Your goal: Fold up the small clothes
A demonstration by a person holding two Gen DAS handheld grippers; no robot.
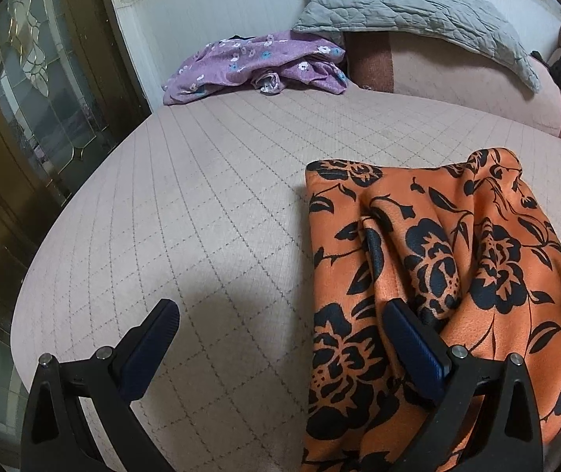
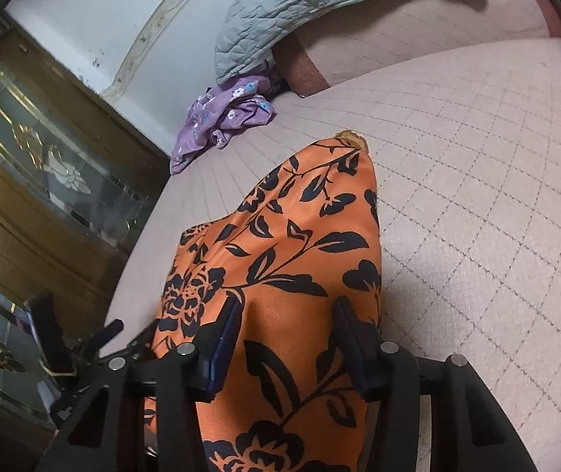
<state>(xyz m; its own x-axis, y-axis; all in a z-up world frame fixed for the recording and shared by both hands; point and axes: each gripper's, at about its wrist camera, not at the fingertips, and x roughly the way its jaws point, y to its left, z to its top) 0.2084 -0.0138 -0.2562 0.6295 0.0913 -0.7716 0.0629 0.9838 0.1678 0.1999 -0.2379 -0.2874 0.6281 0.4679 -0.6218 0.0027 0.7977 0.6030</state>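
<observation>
An orange garment with black flowers (image 1: 437,275) lies bunched on the quilted pink bed, at the right in the left wrist view. My left gripper (image 1: 280,310) is open just above the bed; its right finger (image 1: 414,338) rests over the garment's left edge and its left finger is over bare bedding. In the right wrist view the same garment (image 2: 292,251) stretches forward. My right gripper (image 2: 286,306) straddles the cloth, fingers on either side, with a wide gap between them. A crumpled purple flowered garment (image 1: 256,65) lies at the far edge of the bed; it also shows in the right wrist view (image 2: 221,122).
A grey quilted pillow (image 1: 410,8) leans on a pink bolster (image 1: 457,74) at the head of the bed. A wooden cabinet with leaded glass doors (image 1: 32,90) stands close along the bed's left side. The other gripper's black body (image 2: 60,350) shows lower left.
</observation>
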